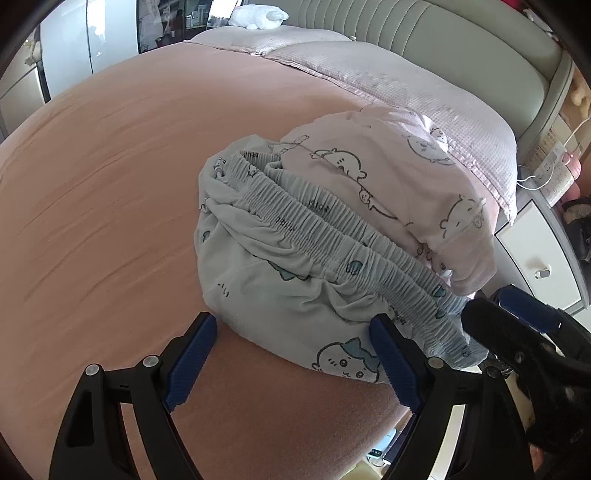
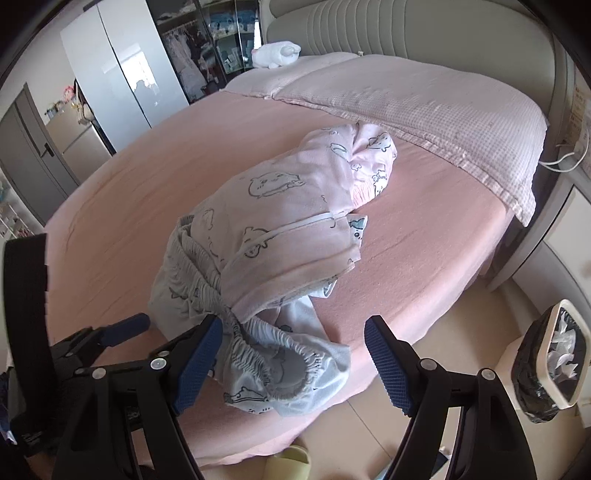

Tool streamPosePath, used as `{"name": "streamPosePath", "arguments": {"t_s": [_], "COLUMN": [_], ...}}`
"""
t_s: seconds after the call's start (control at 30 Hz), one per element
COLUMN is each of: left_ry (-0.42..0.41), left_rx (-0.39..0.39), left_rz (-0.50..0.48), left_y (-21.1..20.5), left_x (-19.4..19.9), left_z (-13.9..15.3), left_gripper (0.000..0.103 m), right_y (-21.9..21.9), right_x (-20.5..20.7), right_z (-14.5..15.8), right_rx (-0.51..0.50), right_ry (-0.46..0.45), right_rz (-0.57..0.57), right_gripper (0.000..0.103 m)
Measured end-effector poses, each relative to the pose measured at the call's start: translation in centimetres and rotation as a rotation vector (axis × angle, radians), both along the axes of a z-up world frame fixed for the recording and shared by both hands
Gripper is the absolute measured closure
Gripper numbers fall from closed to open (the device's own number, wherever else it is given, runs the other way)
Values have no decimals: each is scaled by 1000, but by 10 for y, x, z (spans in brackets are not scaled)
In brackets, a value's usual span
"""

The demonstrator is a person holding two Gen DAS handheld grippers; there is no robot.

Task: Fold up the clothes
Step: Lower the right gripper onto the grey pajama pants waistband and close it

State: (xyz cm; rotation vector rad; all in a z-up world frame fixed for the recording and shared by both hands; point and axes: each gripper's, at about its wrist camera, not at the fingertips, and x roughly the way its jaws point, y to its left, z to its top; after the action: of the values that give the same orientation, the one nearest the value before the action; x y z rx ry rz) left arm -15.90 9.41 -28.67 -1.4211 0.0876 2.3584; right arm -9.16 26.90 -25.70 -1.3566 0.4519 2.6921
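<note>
Blue shorts (image 2: pixel 280 373) overhang bed (image 2: pixel 424 251) beneath pink garment (image 2: pixel 291 221).

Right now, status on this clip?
Left claw open, right claw open. Blue pants unfolded; pink garment on their far part.

Soft cloth and hard plastic

The blue shorts (image 1: pixel 280 295) are soft cloth with a crinkly waistband; the gripper pads (image 2: pixel 199 365) are bumpy blue plastic.

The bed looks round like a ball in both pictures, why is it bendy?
Fisheye lenses: in the left wrist view the pink sheet bulges like a dome; in the right wrist view the headboard curves too. Both have dark rounded corners, and soft daylight glares off the wardrobe door.
</note>
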Motion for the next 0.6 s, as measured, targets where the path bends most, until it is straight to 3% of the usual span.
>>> {"name": "streamPosePath", "arguments": {"t_s": [0.17,0.27,0.4,0.6], "left_ry": [4,-2,9,42], "left_rx": [-37,-18,-37,-60], "left_rz": [-36,-49,-109,-122], "left_y": [8,4,8,8], "left_x": [-4,-5,-2,4], "left_z": [-9,-10,-13,-13], "left_gripper": [17,16,7,4], "right_y": [0,1,2,0], "right_x": [3,5,8,12], "right_z": [-8,-10,-14,-18], "right_rx": [2,7,16,35], "right_ry": [-22,-22,-28,-21], "right_rz": [20,26,32,47], "right_gripper": [24,24,24,24]}}
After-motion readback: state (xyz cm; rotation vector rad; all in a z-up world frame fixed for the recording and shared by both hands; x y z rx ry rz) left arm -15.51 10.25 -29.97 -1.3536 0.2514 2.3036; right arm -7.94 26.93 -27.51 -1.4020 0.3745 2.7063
